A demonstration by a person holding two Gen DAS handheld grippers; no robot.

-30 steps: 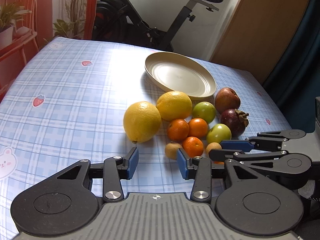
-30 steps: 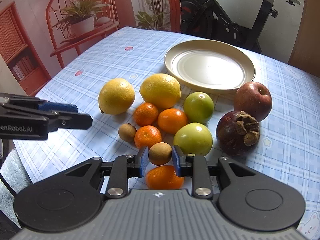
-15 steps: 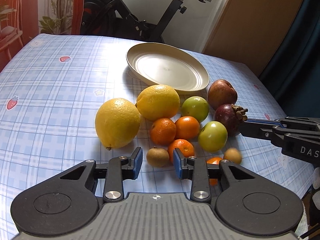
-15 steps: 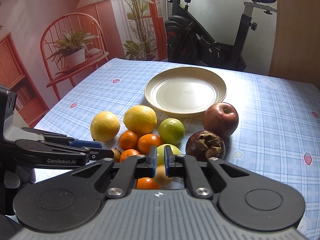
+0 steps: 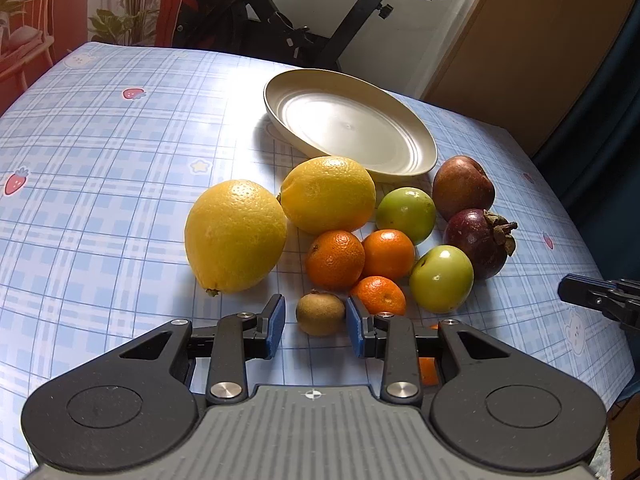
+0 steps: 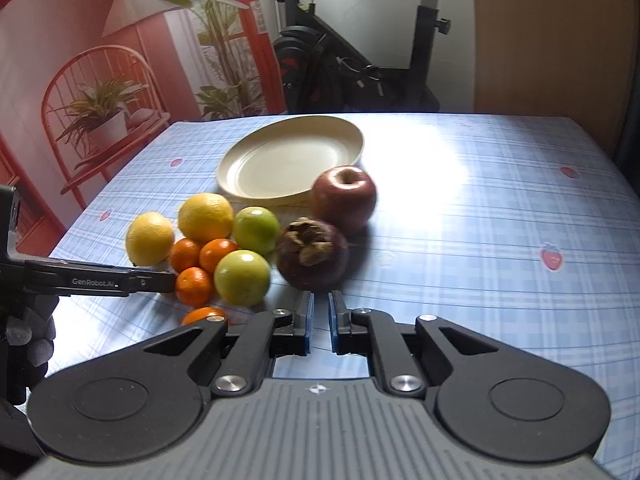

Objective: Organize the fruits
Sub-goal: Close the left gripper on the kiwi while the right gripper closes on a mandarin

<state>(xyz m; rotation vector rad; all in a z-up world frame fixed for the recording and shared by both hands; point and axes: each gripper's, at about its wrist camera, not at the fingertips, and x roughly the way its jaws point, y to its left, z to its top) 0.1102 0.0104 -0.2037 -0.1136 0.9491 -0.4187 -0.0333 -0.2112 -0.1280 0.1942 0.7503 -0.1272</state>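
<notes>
A pile of fruit lies on the blue checked tablecloth (image 5: 100, 168) before a cream plate (image 5: 348, 124): two lemons (image 5: 236, 236), several mandarins (image 5: 335, 259), two green fruits (image 5: 441, 279), a red apple (image 5: 463, 186), a mangosteen (image 5: 478, 242) and a brown kiwi (image 5: 320, 313). My left gripper (image 5: 316, 326) is open with the kiwi between its blue pads, apart from them. My right gripper (image 6: 321, 322) is nearly shut and empty, raised just in front of the mangosteen (image 6: 312, 253). The plate (image 6: 288, 160) holds nothing.
An exercise bike (image 5: 280, 24) stands behind the table's far edge. A red chair with a potted plant (image 6: 100, 116) is at the left. A wooden door (image 6: 548, 32) is at the back right. The right gripper's fingers (image 5: 600, 300) reach in at the table's right edge.
My right gripper closed, rose and swung right, away from the small fruit it straddled; that fruit is out of sight now. My left gripper moved in around the kiwi.
</notes>
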